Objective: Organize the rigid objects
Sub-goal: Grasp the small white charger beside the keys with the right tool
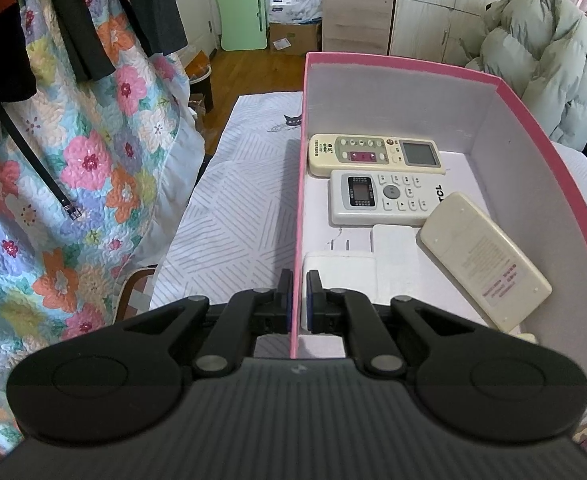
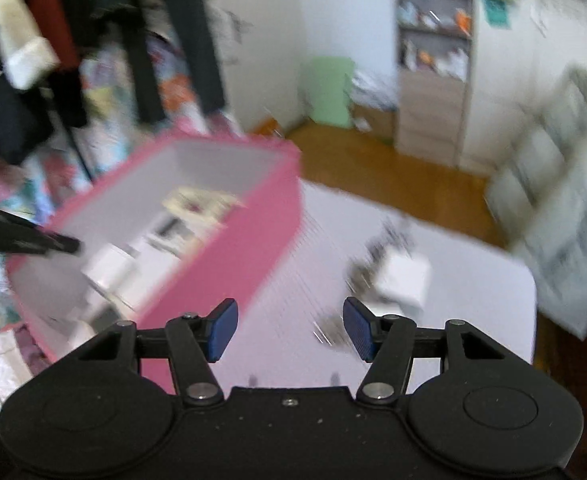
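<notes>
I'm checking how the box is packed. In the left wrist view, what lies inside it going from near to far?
Near to far in the pink box: white charger beside the left gripper, grey-white remote, yellowed remote at the far wall.

1 pink box sits on the worktop, holding 3 remote controls: 1 cream remote and 1 white remote face up, 1 beige remote face down. 2 white plug adapters lie beside them. Outside the box, 1 white charger rests on the worktop, blurred.
</notes>
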